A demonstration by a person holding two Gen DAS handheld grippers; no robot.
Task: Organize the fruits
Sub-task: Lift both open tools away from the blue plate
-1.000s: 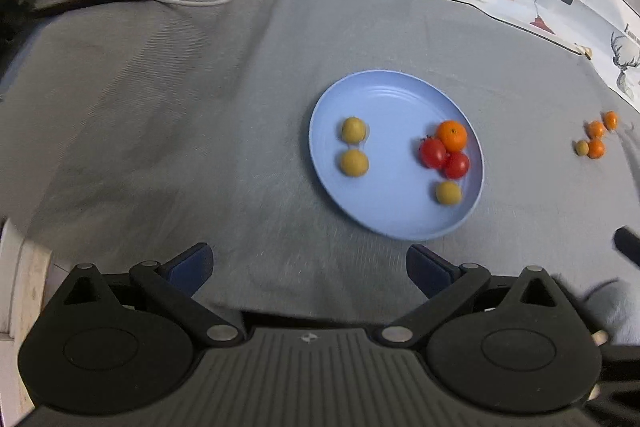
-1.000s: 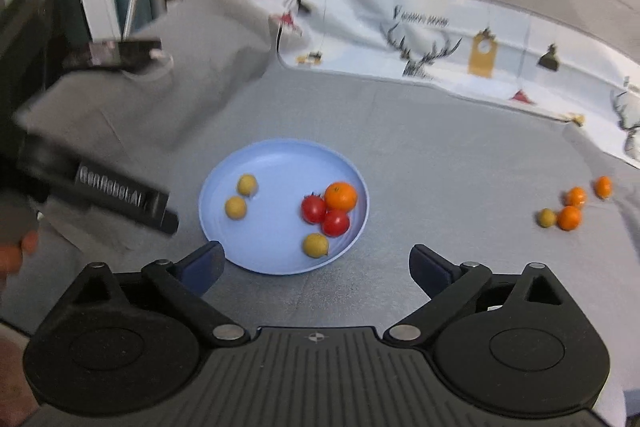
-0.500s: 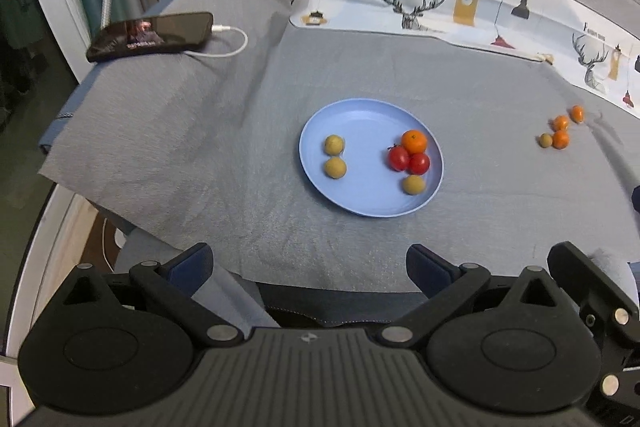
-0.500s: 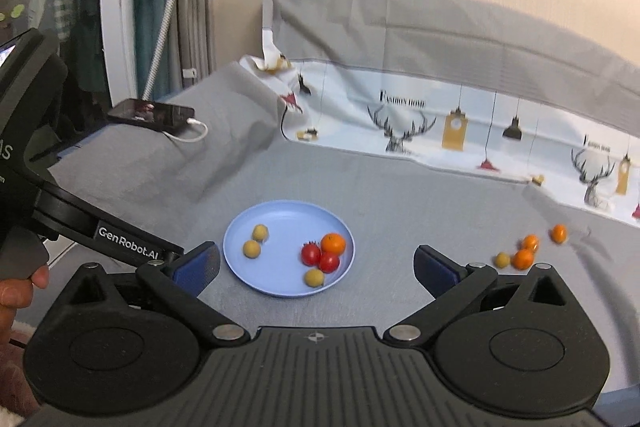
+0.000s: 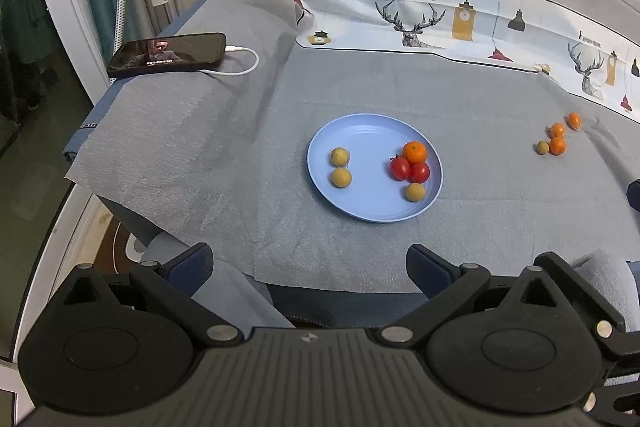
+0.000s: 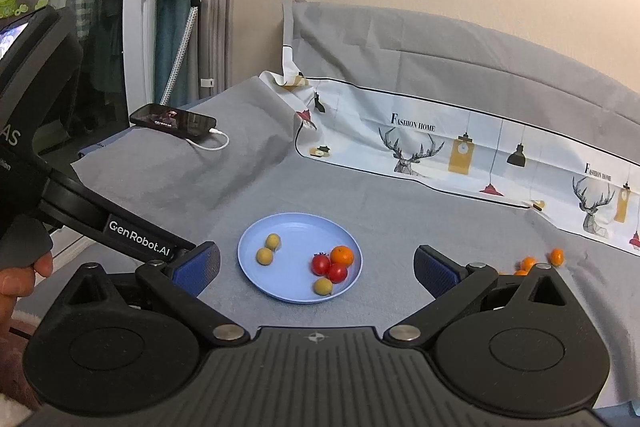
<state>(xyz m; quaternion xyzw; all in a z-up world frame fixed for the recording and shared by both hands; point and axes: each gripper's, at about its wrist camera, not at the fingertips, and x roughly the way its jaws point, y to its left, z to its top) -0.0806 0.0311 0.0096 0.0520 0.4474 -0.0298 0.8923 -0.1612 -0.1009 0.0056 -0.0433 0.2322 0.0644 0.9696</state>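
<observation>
Loose fruits (image 5: 557,138) lie far ahead-right of both wide-open, empty grippers, left gripper (image 5: 310,265) & right gripper (image 6: 316,263); right's nearer, plate (image 6: 256,269) dead ahead.

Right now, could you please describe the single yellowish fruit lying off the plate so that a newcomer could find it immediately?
Start at the blue plate in the middle of the grey cloth, then look far to its right, near the printed deer banner. A small cluster of fruit lies there on the cloth. The yellowish fruit is its leftmost piece, the only one that is not orange.
</observation>
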